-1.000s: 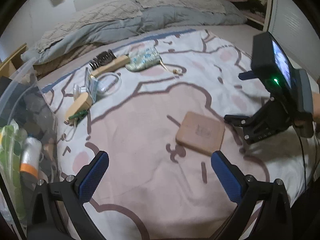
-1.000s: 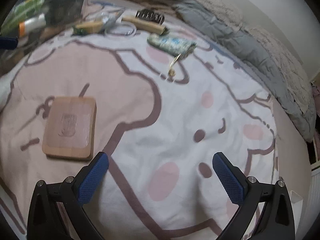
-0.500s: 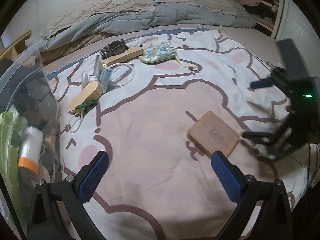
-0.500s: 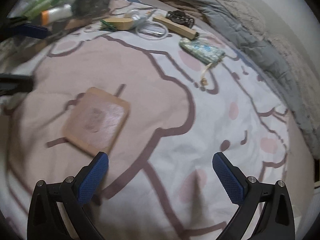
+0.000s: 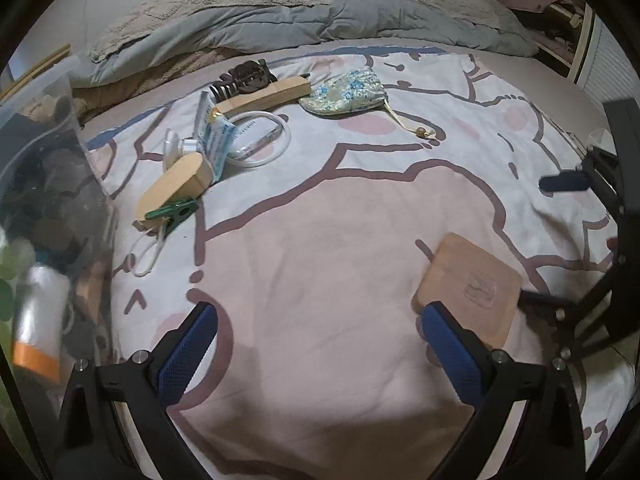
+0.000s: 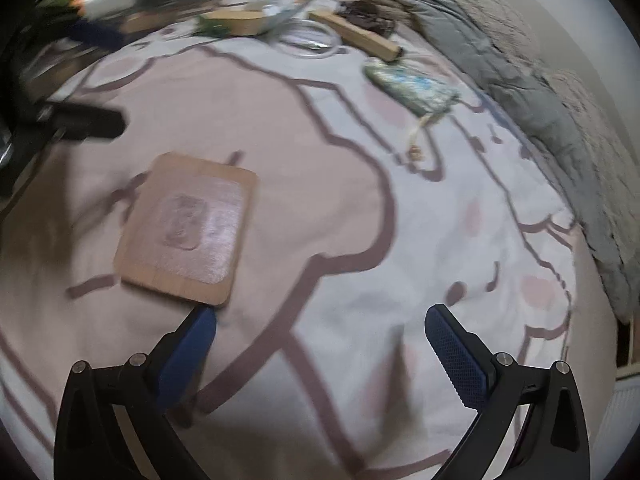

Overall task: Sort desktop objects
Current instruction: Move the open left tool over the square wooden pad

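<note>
Wood, pale and flat: in the left wrist view the wooden board [image 5: 470, 286] lies on the printed bedspread [image 5: 320, 260], just beyond my left gripper [image 5: 320, 348], whose jaws stand wide apart and empty. Its right blue pad overlaps the board's near corner in this view; I cannot tell whether they touch. At the far left stands the clear storage bin [image 5: 48, 208], already holding items. Further up the bed lie a green clip [image 5: 174, 212], a white ring [image 5: 262, 142], a dark hair claw [image 5: 246, 78] and a floral pouch [image 5: 346, 92]. My right gripper [image 5: 568, 240] enters at the right edge, by the board.

In the right wrist view, blurred by motion, my right gripper [image 6: 320, 344] is likewise spread and holds nothing; the wooden board [image 6: 188, 228] sits just ahead of its left pad. I judge the board the next pick. Because it lies flat on soft bedding, one pad should slide under an edge, pressing the cloth down, before closing across the thickness.
</note>
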